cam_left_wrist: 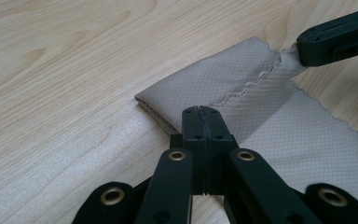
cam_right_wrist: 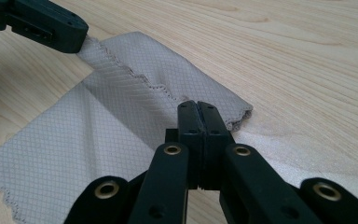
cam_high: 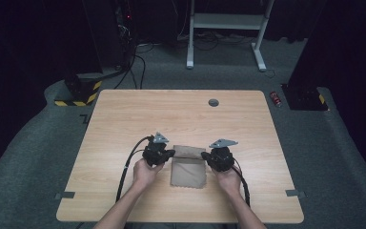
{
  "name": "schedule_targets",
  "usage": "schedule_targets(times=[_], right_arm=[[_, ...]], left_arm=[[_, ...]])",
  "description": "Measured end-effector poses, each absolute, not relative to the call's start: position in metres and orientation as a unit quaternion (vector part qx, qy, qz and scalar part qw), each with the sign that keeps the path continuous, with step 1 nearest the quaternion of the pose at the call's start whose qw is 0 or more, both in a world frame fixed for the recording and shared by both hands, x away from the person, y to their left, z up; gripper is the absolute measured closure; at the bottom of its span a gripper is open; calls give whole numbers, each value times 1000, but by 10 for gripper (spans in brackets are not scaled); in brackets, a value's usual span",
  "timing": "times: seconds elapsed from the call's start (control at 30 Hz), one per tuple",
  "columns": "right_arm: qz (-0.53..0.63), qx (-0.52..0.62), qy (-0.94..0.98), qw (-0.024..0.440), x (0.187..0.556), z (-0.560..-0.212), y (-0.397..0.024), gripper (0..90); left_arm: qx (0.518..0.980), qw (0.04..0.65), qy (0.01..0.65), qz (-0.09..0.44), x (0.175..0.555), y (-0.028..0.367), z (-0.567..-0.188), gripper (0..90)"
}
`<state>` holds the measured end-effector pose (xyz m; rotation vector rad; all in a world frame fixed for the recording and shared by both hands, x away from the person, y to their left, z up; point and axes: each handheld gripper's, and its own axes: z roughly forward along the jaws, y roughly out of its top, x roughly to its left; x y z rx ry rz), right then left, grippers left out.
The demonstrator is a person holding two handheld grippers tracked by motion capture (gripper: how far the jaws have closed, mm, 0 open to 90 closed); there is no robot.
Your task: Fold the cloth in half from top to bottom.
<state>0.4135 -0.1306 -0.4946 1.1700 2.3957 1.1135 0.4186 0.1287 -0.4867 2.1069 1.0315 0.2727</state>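
Note:
A beige cloth [cam_high: 188, 171] with zigzag-cut edges lies on the wooden table [cam_high: 124, 114] in front of the person. Its far edge is turned back over itself into a fold [cam_left_wrist: 205, 77]. In the high view my left gripper [cam_high: 170, 153] sits at the fold's left end and my right gripper [cam_high: 206, 158] at its right end. My left gripper [cam_left_wrist: 199, 111] has its jaws pressed together on the cloth's [cam_left_wrist: 307, 140] corner. My right gripper [cam_right_wrist: 198, 106] is shut the same way on the other corner of the cloth [cam_right_wrist: 74, 140]. Each gripper view shows the opposite gripper pinching a raised corner.
A grey round cable cap [cam_high: 213, 102] sits in the table's far middle. Tape marks [cam_high: 65, 195] lie near the front corners. On the floor beyond are a white desk frame [cam_high: 224, 21], a red can [cam_high: 276, 98] and black stands with cables.

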Motion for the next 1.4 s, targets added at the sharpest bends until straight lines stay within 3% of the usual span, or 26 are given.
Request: schedule_targets(times=[1.4], right_arm=[[400,368,830,122,373,-495,-138,895]], left_arm=[[828,397,385,91,382,134,-491,900]])
